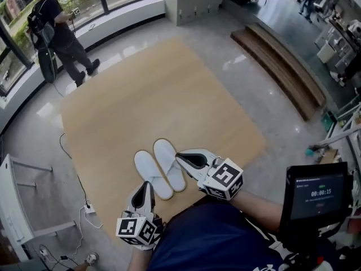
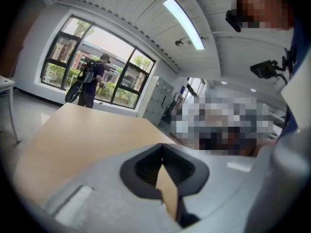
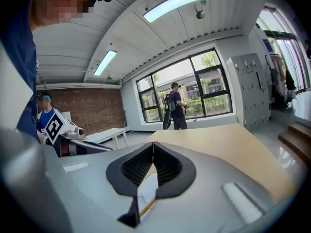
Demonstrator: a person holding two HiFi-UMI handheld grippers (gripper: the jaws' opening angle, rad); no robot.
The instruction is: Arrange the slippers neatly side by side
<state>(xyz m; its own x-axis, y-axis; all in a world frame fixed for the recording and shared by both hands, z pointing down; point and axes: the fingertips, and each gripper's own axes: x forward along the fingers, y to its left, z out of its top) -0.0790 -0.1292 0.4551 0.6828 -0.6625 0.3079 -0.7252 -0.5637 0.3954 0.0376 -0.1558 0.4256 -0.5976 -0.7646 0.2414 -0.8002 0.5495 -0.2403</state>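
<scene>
Two white slippers lie side by side on the tan mat (image 1: 152,100), toes pointing away: the left slipper (image 1: 151,174) and the right slipper (image 1: 169,164). My left gripper (image 1: 148,185) hovers just behind the left slipper's heel, jaws shut and empty. My right gripper (image 1: 179,156) sits at the right slipper's right edge, tip close to it, jaws shut with nothing held. In the left gripper view the shut jaws (image 2: 162,152) point across the mat (image 2: 87,135). In the right gripper view the shut jaws (image 3: 153,147) show a bit of white slipper (image 3: 146,188) beneath them.
A person (image 1: 59,33) with a backpack stands by the windows at the far left. Wooden steps (image 1: 279,66) run along the right. A timer screen (image 1: 318,196) is at the lower right. A power strip with cables (image 1: 89,210) and a white frame (image 1: 17,213) lie left of the mat.
</scene>
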